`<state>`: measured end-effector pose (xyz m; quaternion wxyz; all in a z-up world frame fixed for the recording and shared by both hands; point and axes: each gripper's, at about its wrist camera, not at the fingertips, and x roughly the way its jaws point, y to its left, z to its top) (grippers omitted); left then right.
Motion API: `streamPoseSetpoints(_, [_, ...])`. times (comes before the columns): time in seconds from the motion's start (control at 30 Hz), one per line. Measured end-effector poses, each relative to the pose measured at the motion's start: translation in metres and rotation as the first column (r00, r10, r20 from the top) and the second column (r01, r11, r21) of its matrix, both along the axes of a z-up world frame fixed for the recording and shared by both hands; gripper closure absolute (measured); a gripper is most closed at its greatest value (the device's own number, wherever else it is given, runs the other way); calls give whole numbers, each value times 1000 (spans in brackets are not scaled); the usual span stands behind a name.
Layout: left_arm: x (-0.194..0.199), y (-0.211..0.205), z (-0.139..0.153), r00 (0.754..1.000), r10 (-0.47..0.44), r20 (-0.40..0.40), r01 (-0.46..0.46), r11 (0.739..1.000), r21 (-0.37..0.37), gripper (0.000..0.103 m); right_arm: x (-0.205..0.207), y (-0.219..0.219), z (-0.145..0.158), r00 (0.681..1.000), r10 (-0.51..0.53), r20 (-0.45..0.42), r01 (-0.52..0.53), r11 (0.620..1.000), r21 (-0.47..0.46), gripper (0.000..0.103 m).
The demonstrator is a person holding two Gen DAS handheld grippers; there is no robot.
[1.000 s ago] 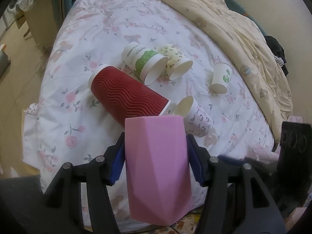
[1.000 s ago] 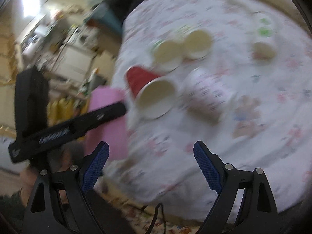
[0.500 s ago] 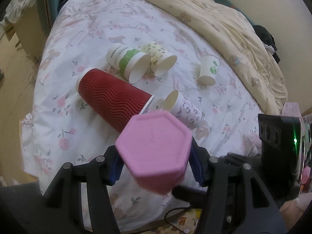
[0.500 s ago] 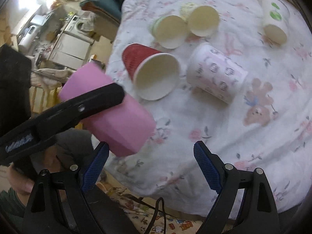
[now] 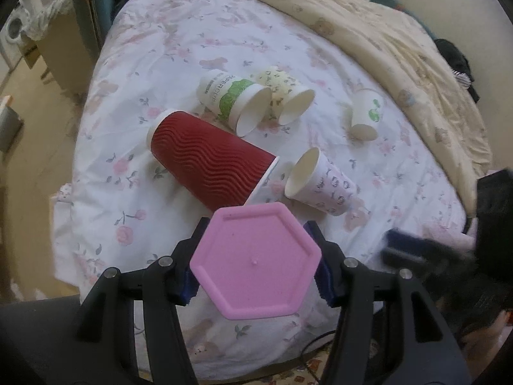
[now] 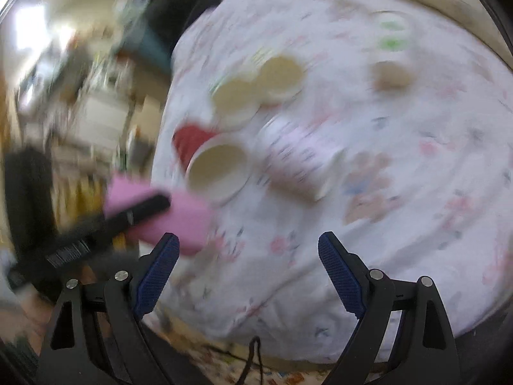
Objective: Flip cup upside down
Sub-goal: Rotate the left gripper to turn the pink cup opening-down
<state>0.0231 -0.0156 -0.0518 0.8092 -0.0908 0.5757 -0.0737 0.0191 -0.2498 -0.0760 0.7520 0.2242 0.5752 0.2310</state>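
Note:
My left gripper (image 5: 255,272) is shut on a pink hexagonal cup (image 5: 256,261), held above the near edge of the bed. The cup's flat base faces my camera, so its mouth points away and down. In the blurred right wrist view the pink cup (image 6: 189,218) shows at the left, clamped in the left gripper's black fingers (image 6: 141,208). My right gripper (image 6: 248,269) is open and empty over the bed's near edge. It shows blurred at the right of the left wrist view (image 5: 413,250).
On the flowered sheet (image 5: 160,64) lie a red ribbed cup (image 5: 208,157), a green-print cup (image 5: 234,99), a yellow-patterned cup (image 5: 285,94), a small white cup (image 5: 365,115) and a white patterned cup (image 5: 323,183). A cream quilt (image 5: 368,22) covers the far side. Floor lies left.
The left gripper has turned the pink cup from side-on to base toward the camera. The right gripper has swung, and its view is now blurred.

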Motion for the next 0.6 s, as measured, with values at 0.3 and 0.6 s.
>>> streamPoseSetpoints(0.3, [7,-54,-24,999,-34,4,33,991,130,49,0,-77,-3,951,-305,-54,309,948,71,12])
streamPoseSetpoints(0.6, [22,-71,-54,1000,-22,-8,23,975,223,49,3,-76,1,952,-303,-53,307,945,115,12])
